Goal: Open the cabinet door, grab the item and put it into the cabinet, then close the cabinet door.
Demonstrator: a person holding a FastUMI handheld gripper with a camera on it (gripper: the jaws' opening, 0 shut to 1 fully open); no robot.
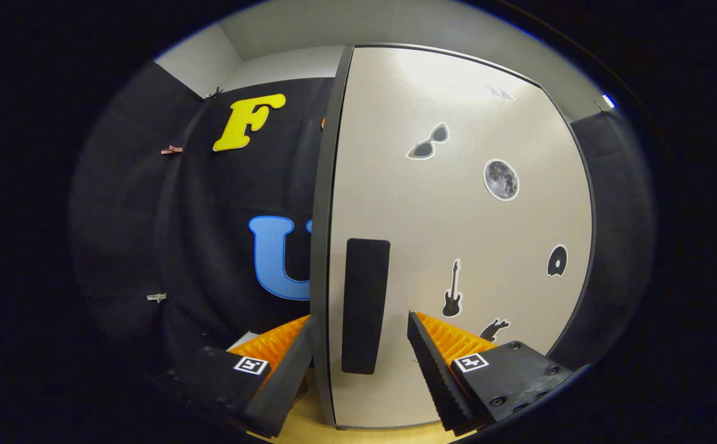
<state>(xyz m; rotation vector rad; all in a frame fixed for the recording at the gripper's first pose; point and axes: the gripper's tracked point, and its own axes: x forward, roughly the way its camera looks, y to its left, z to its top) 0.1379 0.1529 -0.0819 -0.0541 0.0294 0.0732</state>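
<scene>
The gripper [358, 345] is standing wide open and holding nothing, its fingers straddling the cabinet door's [457, 216] left edge and dark handle [365, 305], likely for pulling the door. The item isn't identifiable here.

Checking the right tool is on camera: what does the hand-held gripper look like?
The hand-held gripper has two wedge-shaped fingers with ridged, sawtooth inner faces. Each sits on a boxy black mount with screw holes, carrying a small square black-and-white marker. No cables are visible.
</scene>
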